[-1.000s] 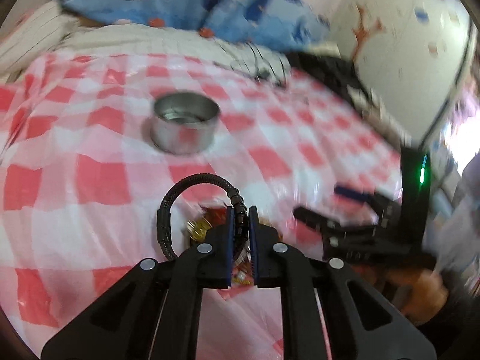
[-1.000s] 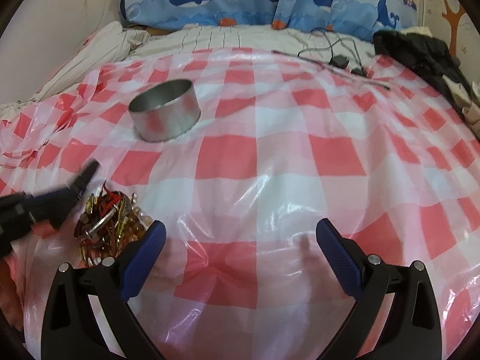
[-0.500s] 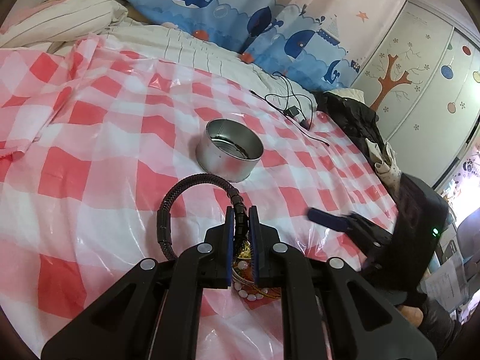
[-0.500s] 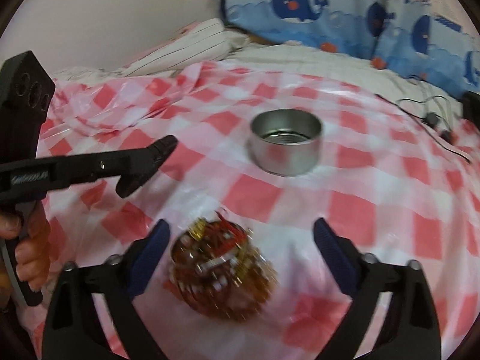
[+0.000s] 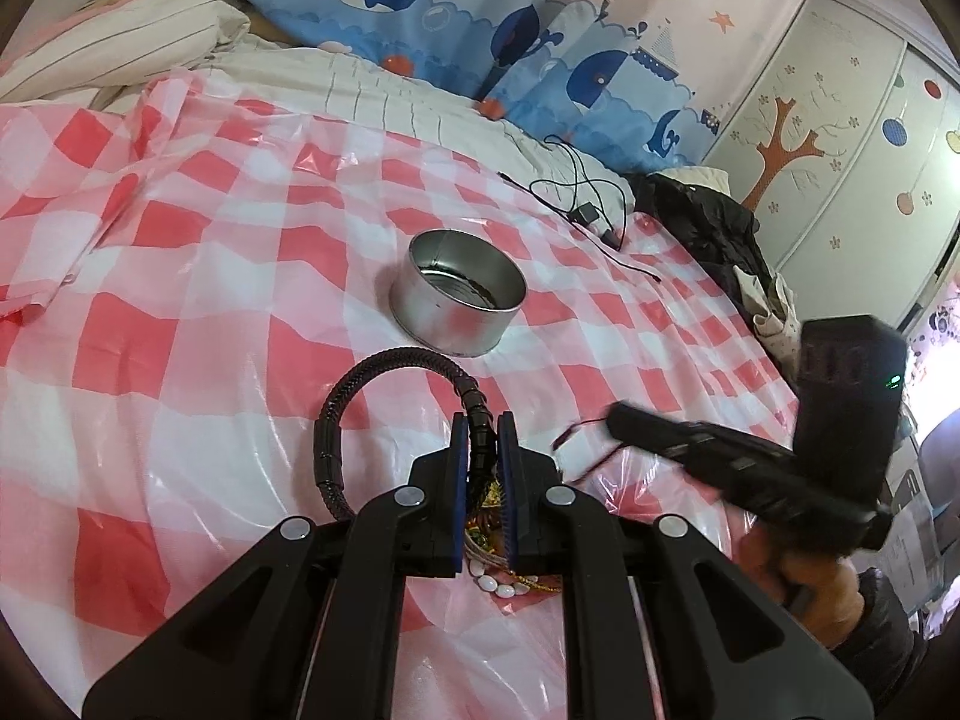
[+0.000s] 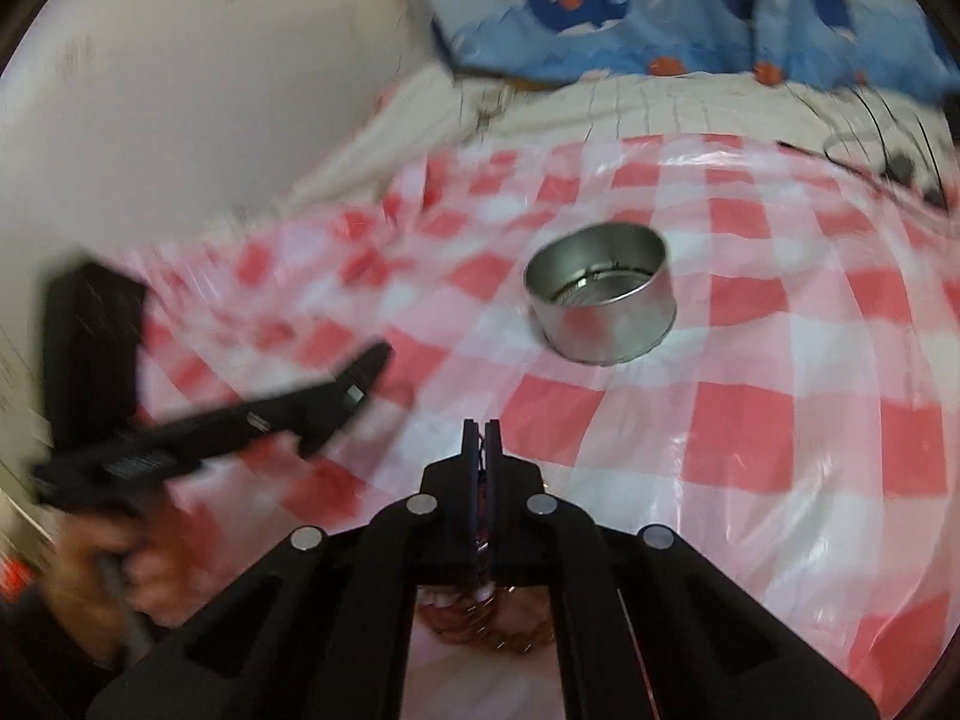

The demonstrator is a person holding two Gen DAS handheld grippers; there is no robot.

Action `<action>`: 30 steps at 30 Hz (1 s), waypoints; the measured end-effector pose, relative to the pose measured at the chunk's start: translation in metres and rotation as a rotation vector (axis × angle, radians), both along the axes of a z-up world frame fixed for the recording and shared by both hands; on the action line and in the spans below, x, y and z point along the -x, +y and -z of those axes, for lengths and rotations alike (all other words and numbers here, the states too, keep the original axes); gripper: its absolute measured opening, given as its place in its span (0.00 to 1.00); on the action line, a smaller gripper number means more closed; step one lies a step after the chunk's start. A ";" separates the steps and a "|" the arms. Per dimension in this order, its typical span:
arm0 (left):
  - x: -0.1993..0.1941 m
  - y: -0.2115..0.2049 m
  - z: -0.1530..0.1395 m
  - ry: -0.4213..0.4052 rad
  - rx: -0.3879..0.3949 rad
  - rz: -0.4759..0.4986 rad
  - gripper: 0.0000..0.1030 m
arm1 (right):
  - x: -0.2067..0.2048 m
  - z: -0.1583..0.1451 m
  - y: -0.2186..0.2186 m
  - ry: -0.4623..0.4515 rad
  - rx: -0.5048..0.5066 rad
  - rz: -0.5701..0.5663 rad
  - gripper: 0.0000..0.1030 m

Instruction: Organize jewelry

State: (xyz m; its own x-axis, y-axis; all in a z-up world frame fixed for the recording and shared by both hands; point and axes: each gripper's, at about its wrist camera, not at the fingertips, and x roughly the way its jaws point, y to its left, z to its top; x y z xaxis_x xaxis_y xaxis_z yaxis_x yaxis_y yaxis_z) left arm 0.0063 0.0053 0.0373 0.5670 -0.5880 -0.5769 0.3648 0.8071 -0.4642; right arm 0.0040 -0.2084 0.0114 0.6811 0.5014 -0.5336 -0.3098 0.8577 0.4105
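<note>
- The left gripper [image 5: 481, 427] is clamped on a black braided bracelet [image 5: 354, 396].
- The right gripper [image 6: 481, 438] has its fingers together on something thin and dark.
- The metal tin [image 5: 459, 291] stands at 12 o'clock, the jewelry pile [image 5: 489, 525] under the fingers.

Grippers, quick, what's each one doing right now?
Left gripper: shut on the black braided bracelet.
Right gripper: shut; something thin and dark sits between its fingers, too blurred to identify.

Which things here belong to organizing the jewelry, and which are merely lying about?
Job:
black braided bracelet in left gripper
jewelry pile
round metal tin
right gripper

Lying about:
black cable
whale-print bedding
dark clothing
</note>
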 end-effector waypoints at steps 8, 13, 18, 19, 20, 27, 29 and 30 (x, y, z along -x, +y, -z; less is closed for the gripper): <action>0.005 -0.020 0.002 -0.024 -0.063 0.049 0.08 | 0.004 -0.002 -0.026 0.006 -0.139 0.043 0.02; 0.011 -0.027 -0.004 -0.049 -0.069 0.080 0.08 | 0.013 -0.020 -0.025 -0.081 -0.147 0.034 0.02; 0.009 -0.032 -0.013 -0.062 -0.058 0.095 0.08 | 0.003 -0.031 -0.029 -0.090 -0.156 0.043 0.02; 0.005 -0.033 -0.017 -0.067 -0.059 0.097 0.08 | -0.001 -0.033 -0.030 -0.093 -0.157 0.044 0.02; 0.002 -0.034 -0.019 -0.072 -0.060 0.099 0.08 | -0.003 -0.036 -0.031 -0.096 -0.156 0.045 0.02; -0.031 -0.053 -0.044 -0.139 -0.081 0.125 0.08 | -0.038 -0.053 -0.037 -0.125 -0.130 0.055 0.02; -0.044 -0.059 -0.048 -0.152 -0.083 0.132 0.08 | -0.048 -0.057 -0.037 -0.130 -0.120 0.059 0.02; -0.050 -0.061 -0.049 -0.155 -0.081 0.132 0.08 | -0.056 -0.059 -0.037 -0.135 -0.114 0.060 0.02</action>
State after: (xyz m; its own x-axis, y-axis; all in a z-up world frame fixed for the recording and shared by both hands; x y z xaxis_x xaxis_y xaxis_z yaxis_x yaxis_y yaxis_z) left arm 0.0565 -0.0560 0.0864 0.5737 -0.6184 -0.5370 0.5318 0.7799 -0.3300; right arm 0.0595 -0.2455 0.0701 0.7733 0.5099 -0.3769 -0.3185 0.8264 0.4644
